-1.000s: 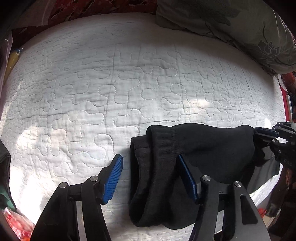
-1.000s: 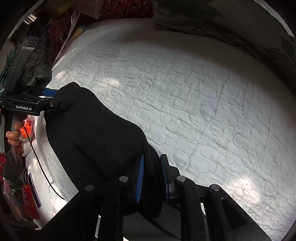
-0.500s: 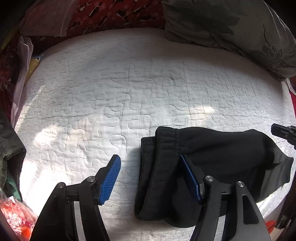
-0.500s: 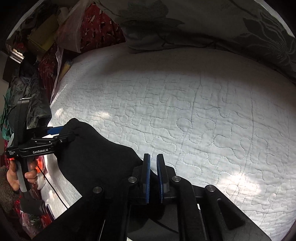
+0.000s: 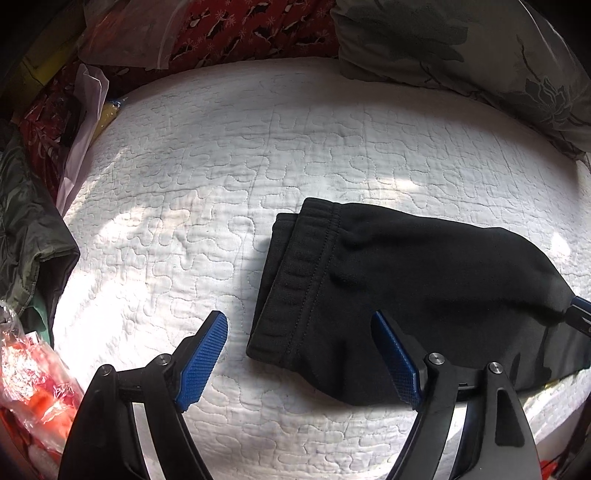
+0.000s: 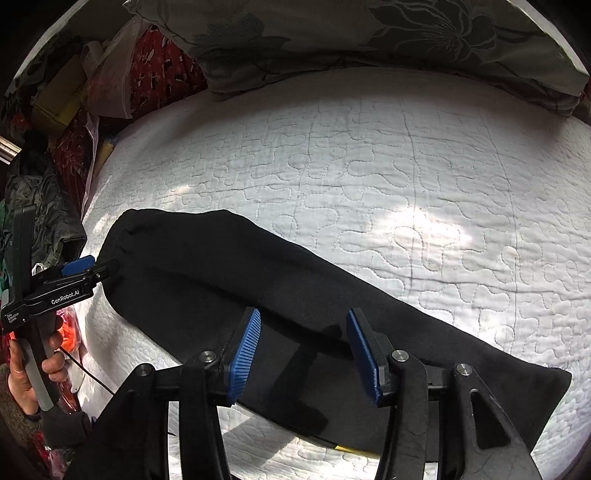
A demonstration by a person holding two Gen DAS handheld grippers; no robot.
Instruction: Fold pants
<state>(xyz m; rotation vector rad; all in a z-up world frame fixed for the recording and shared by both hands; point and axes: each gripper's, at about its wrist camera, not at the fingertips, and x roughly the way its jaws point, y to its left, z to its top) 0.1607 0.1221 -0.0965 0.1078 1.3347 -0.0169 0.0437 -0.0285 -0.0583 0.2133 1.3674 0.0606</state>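
Black pants lie folded on the white quilted bed, waistband end to the left in the left wrist view. My left gripper is open and empty, just in front of the waistband end. In the right wrist view the pants stretch from left to lower right. My right gripper is open and empty just above the cloth near its middle. The left gripper also shows in the right wrist view, beside the pants' left end.
A grey flowered pillow lies at the far edge of the bed. Red patterned fabric, plastic bags and dark clothes crowd the left side. A red-orange bag sits at the near left.
My right gripper was shut on the pants and has opened, letting the cloth drop flat on the bed. Both grippers have pulled back from the pants, which now lie spread out.
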